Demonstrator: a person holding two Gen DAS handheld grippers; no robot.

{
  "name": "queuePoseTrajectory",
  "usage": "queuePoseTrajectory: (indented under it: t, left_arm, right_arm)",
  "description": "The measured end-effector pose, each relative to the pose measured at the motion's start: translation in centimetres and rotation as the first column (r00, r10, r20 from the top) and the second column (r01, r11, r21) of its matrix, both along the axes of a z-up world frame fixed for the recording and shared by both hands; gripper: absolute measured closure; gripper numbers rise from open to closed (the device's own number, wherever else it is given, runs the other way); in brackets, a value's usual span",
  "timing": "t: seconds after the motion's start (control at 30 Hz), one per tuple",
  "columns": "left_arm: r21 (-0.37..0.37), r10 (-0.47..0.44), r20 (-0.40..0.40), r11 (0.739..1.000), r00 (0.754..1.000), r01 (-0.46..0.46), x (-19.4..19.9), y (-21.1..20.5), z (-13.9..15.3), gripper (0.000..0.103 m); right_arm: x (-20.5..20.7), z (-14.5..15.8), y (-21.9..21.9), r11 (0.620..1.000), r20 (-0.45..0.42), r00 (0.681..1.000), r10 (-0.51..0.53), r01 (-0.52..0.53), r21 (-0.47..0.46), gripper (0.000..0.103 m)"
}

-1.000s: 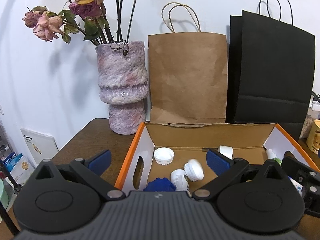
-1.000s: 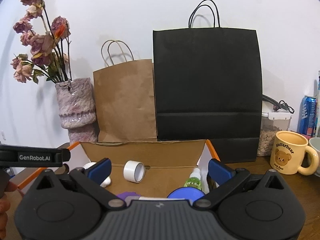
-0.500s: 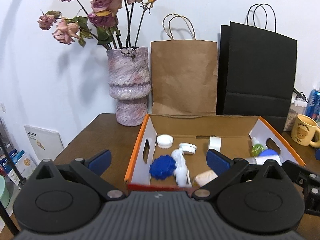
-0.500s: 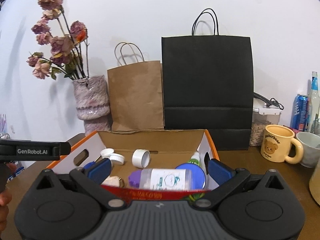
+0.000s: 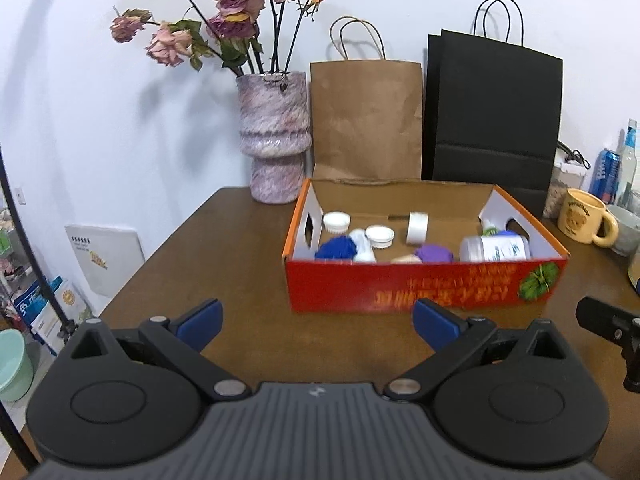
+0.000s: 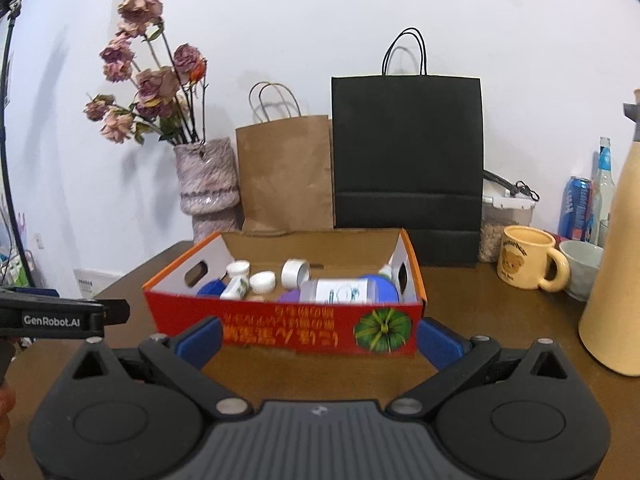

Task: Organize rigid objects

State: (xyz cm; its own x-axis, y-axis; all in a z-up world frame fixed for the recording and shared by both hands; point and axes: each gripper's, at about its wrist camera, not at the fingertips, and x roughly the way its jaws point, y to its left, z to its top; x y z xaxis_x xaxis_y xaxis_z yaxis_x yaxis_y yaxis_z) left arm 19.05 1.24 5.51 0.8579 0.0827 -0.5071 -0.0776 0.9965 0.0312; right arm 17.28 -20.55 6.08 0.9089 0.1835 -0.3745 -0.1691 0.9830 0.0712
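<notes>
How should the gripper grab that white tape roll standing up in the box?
Probably from above, fingers pinching the two flat faces of the white tape roll. It stands on edge in the box, with bare cardboard on both sides, while the walls block a side approach.

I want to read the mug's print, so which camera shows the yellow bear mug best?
The right wrist view: the yellow bear mug sits whole there, bear print and handle clear. The left wrist view shows the same mug smaller, out near the right edge, its print blurred.
</notes>
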Motion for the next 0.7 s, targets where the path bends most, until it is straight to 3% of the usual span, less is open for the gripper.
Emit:
queuePoseTrajectory:
  t: [0.3, 0.7]
  left_arm:
    - [0.002, -0.008, -0.026, 1.000, 1.000, 0.008, -5.0, 0.0, -0.6, 0.000]
    - [-0.001, -0.012, -0.062, 1.000, 0.998, 0.012, -7.9, 0.0, -1.8, 0.000]
  right_arm:
    - [-4.6, -0.7, 0.4, 0.999, -0.032, 0.999, 0.026, -0.027, -0.022, 0.000]
    - [-7.2, -1.4, 0.5, 0.999, -0.051, 0.998, 0.025, -0.026, -0.023, 0.000]
